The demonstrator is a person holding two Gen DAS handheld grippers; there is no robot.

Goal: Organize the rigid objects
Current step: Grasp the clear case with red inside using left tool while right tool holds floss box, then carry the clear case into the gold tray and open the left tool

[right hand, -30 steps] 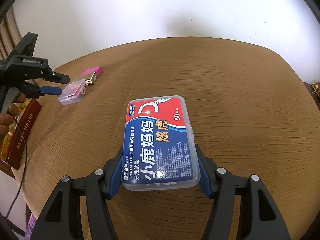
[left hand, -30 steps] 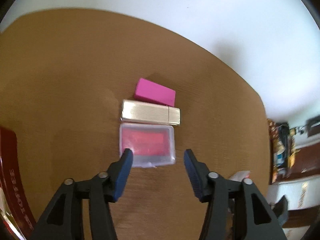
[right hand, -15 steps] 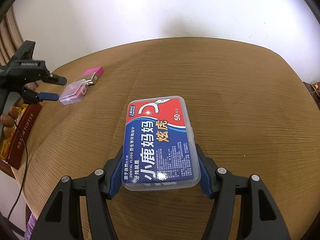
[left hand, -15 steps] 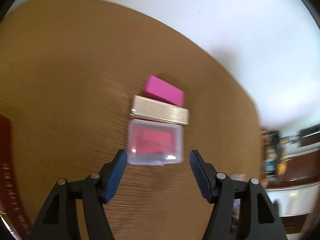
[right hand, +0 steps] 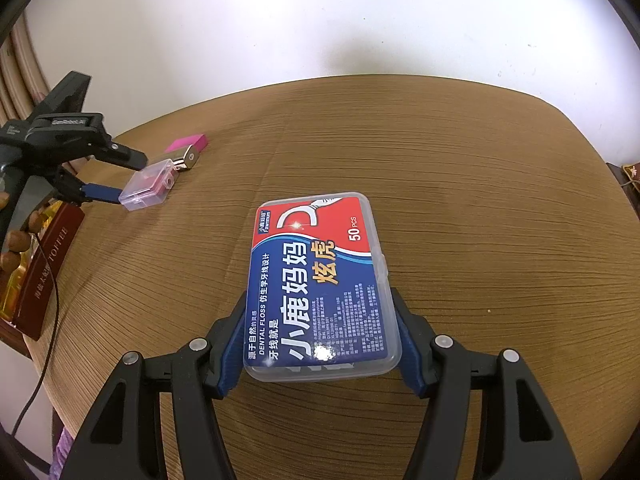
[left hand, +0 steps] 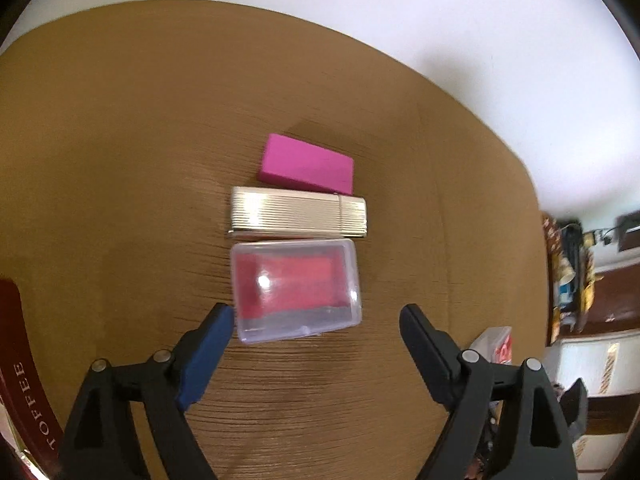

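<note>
1. Right gripper (right hand: 320, 344): jaws clamped on the two long sides of a dental floss box (right hand: 320, 288), at the near end. Box clear plastic, blue-and-red label reading "DENTAL FLOSS" and "50 PCS", far end pointing to 12 o'clock. Whether its underside touches the table cannot be told.
2. Left gripper (left hand: 316, 320): jaws wide apart, nothing between the pads. Left fingertip (left hand: 218, 320), blue-padded, sits just beside the near-left corner of a small clear case; contact cannot be told. Right fingertip stands well clear at 3 o'clock of the case.
3. Small clear case (left hand: 296, 284): lidded, red contents, flat on the table at 12 o'clock of the left gripper.
4. Gold ribbed case (left hand: 298, 212): metallic, lying crosswise, just beyond the clear case at 12 o'clock, long sides parallel.
5. Pink block (left hand: 306, 164): magenta, flat, just beyond the gold case, slightly skewed. Items 3–5 form a close row.
6. Table (right hand: 460, 184): brown, ribbed surface, rounded edge; row of three lies at 10 o'clock of the floss box, well apart from it.
7. Toffee box (right hand: 44, 268): dark red, lettered "TOFFEE", at the table's edge, 9 o'clock of the floss box.
</note>
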